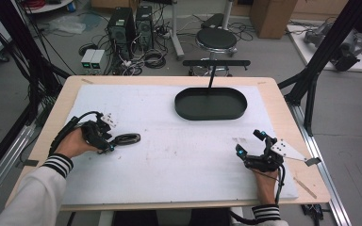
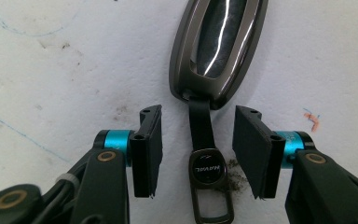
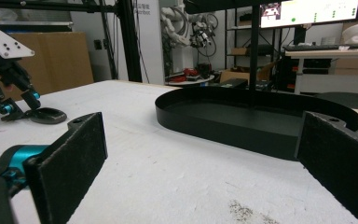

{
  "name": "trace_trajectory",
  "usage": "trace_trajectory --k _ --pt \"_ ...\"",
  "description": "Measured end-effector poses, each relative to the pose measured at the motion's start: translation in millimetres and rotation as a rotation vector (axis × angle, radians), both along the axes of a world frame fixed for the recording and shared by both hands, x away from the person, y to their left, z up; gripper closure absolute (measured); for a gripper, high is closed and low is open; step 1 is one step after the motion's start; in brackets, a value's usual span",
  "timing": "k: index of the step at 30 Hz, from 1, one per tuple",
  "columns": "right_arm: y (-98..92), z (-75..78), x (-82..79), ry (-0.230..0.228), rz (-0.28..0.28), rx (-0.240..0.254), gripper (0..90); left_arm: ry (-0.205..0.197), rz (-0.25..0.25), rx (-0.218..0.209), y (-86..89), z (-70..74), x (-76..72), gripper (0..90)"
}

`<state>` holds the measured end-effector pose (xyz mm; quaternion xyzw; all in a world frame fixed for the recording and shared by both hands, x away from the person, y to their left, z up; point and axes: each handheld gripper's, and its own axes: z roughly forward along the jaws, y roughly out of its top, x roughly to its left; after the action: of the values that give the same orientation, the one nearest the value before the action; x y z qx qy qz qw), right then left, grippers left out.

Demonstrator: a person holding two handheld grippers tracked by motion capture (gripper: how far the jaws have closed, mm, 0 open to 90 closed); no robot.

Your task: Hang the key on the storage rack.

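A dark glossy oval fob lies flat on the white table cover, also seen in the high view. Its black strap and metal tag run back between the two pads of my left gripper. Both pads stand clear of the strap on either side, so the left gripper is open around it. In the high view the left gripper sits at the table's left. My right gripper rests at the right front, open and with nothing in it.
A black oval tray stands at the back centre of the table, close ahead in the right gripper view. A black post rises behind it. The white cover lies between the two hands.
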<state>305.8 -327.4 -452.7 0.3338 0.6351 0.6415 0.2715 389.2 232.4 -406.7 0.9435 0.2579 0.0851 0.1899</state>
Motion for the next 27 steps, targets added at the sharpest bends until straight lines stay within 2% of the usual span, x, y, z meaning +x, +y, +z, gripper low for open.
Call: trace_trajectory --k 7,8,10,14,16,17,24,27 --pt "-0.1 -0.1 0.2 -0.002 0.001 0.003 1.1 0.003 -0.008 0.020 -2.2 -2.3 -0.2 56.7" --pt "-0.1 0.0 0.1 -0.001 0.000 0.002 1.1 0.002 -0.012 0.025 -3.1 -3.0 -0.4 61.0" --pt "-0.1 0.0 0.2 0.000 -0.001 0.004 1.1 0.006 -0.010 0.018 -3.8 -3.2 -0.7 62.1" --pt "-0.1 -0.1 0.2 0.000 -0.001 0.004 1.1 0.013 -0.018 0.022 -4.4 -2.8 -1.4 74.5" --pt "-0.1 -0.1 0.2 -0.001 -0.002 0.002 1.1 0.018 -0.026 0.023 -4.2 -2.5 -1.6 75.8" --pt "-0.1 -0.1 0.1 -0.001 0.000 0.003 1.1 0.008 -0.034 0.028 -5.2 -2.6 -2.9 80.1" --pt "-0.1 -0.1 0.2 0.000 0.000 0.006 1.1 -0.011 -0.041 0.061 -8.5 -1.1 -5.7 83.1" --pt "-0.2 -0.1 0.2 0.001 0.001 0.007 1.1 -0.015 -0.032 0.051 -8.3 -1.0 -6.3 83.5"
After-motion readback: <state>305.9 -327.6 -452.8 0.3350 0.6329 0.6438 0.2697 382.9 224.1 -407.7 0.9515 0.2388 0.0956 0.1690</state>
